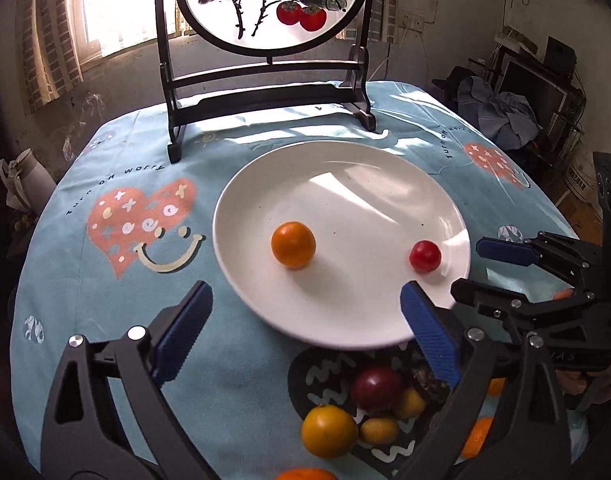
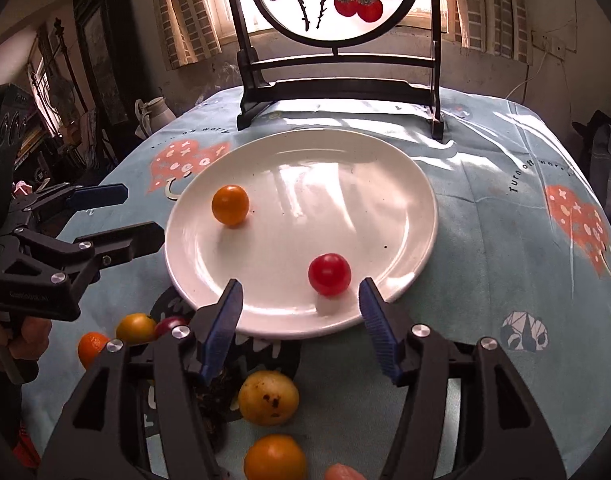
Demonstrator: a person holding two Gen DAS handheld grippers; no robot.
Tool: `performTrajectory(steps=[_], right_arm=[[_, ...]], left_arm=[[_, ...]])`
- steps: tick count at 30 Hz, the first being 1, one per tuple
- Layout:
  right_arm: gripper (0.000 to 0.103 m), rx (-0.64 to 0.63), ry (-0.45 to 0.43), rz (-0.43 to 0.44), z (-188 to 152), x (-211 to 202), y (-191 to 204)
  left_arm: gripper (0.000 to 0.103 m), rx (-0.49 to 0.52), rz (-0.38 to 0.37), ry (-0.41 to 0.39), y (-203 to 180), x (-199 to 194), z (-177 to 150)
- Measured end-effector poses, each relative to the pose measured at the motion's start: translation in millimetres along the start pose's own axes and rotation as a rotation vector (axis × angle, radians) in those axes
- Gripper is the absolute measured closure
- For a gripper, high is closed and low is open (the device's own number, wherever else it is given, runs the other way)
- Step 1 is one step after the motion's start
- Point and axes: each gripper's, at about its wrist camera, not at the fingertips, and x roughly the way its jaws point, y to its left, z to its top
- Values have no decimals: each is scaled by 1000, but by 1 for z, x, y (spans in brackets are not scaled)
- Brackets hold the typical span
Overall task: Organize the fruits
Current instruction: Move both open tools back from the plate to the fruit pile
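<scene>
While both jaws stand released and empty, left hand-held gripper (image 1: 305,320) and right hand-held gripper (image 2: 299,312) hover near the white plate (image 2: 405,184) on the table (image 1: 105,320), where the red cherry tomato (image 2: 329,274) and small orange fruit (image 2: 230,205) rest; both look light, smooth, prone to roll and bruise, so pinch gently across the middle.

The surface (image 1: 105,280) is covered by a light blue cloth printed with coral hearts, smiley faces and lettering. A white plate (image 1: 345,176) lies on it near the middle, and behind the plate stands a dark wooden frame (image 1: 265,96) holding a round painted screen. In front of the plate, loose fruit (image 1: 329,432) rests on a dark patterned patch of the cloth: orange, yellow and dark red pieces clustered together.
</scene>
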Motion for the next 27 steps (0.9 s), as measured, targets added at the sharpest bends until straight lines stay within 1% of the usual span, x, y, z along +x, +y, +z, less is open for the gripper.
performTrajectory(steps=[4, 8, 10, 12, 14, 17, 19, 21, 22, 24, 27], right_arm=[[42, -15, -20, 54, -40, -39, 9], [42, -73, -44, 94, -85, -66, 27], [42, -118, -40, 133, -100, -72, 37], [42, -147, -16, 181, -109, -72, 45], [42, -177, 8, 189, -111, -67, 51], [42, -201, 35, 189, -114, -62, 58], [42, -211, 41, 171, -116, -60, 60], [42, -218, 48, 164, -118, -59, 60], [42, -218, 49, 162, -118, -59, 60], [42, -218, 54, 157, -119, -58, 60], [42, -213, 75, 147, -119, -53, 60]], left_arm=[[3, -43, -34, 4, 9, -36, -49], [3, -16, -62, -24, 8, -66, -103], [4, 0, -76, -31, 5, -79, -126], [4, 16, -95, -24, 0, -88, -146], [4, 36, -105, -26, -6, -97, -163], [4, 79, -105, -28, -13, -104, -183], [4, 97, -100, -25, -16, -103, -192], [4, 94, -69, -3, -16, -96, -194], [4, 92, -50, -8, -17, -97, -193], [4, 92, -33, -26, -18, -97, -194], [4, 119, -15, -9, -22, -94, -195]])
